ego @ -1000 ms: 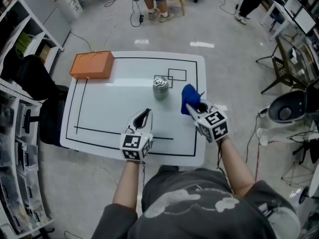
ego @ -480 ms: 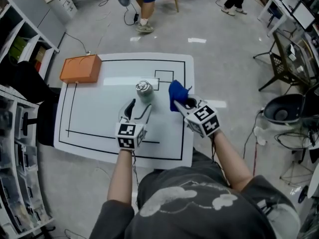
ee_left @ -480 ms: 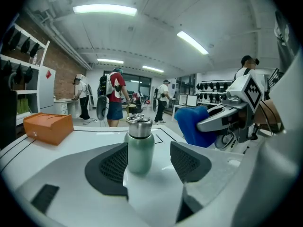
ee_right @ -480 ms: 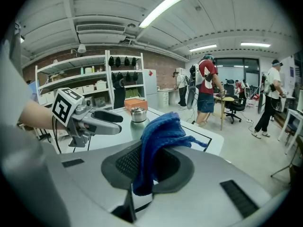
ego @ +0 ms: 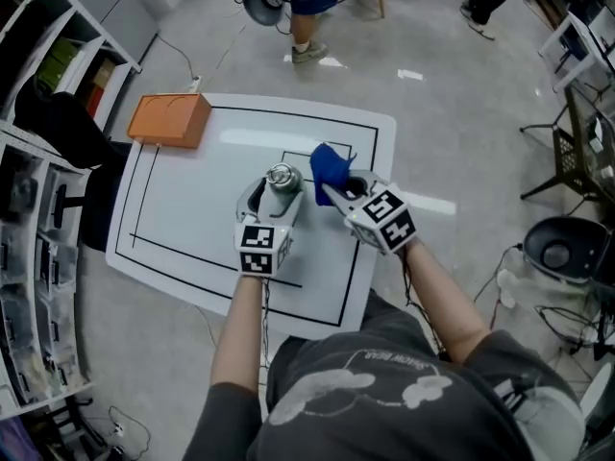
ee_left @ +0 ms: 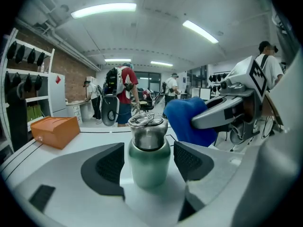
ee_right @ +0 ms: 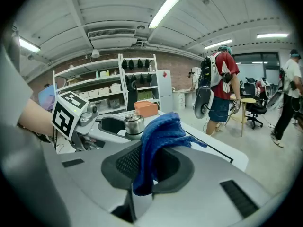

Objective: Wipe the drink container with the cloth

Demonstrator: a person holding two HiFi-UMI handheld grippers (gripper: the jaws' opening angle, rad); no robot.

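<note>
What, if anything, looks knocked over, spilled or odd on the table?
Nothing stands out. The drink container stands upright on the table between the left gripper's opening jaws, with the pads clear of it. The right gripper holds the blue cloth beside it. The orange box sits at the far left corner.
</note>
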